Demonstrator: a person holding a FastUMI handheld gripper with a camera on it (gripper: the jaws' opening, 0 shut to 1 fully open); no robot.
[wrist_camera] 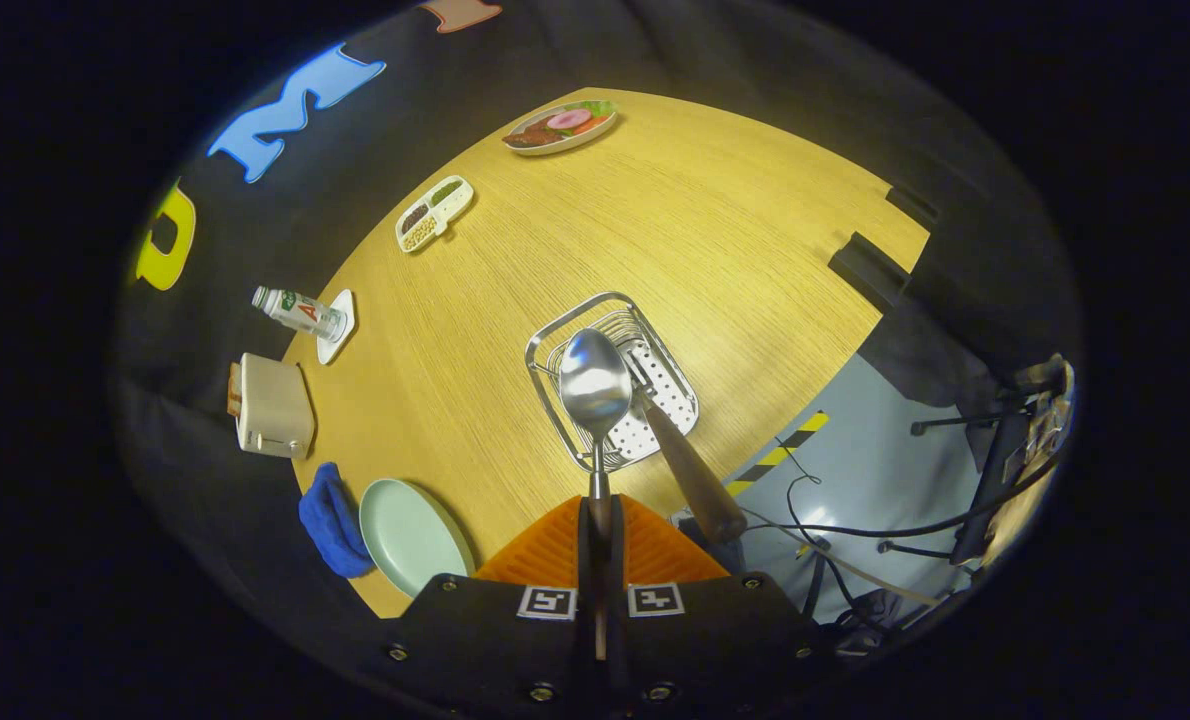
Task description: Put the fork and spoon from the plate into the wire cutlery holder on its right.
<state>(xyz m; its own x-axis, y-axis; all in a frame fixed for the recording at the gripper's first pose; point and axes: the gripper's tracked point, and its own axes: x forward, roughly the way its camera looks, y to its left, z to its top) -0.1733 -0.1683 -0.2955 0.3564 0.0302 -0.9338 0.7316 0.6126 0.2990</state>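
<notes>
Gripper view: we see the wire cutlery holder [615, 380] on the wooden surface [715, 240], with a brown-handled utensil [693, 470] leaning out of it over the near rim — its head is hidden among the wires, so we cannot tell for sure that it is the fork. The jaws of the gripper [600, 525] are clenched on the thin handle of the spoon [595, 385], whose bowl hangs above the holder, facing us. The pale green plate [410, 535] lies bare to the left of the fingers, just beside a blue cloth [333, 520]. Further left along the surface edge stand a cream toaster [273, 405] and a small bottle [298, 312] lying on a white coaster [338, 325]. Beyond the holder we see a divided tray [435, 212] of beans and grains, and a dish of toy food [560, 127] — all well apart from the holder. Cables [875, 530] trail on the floor to the right.
</notes>
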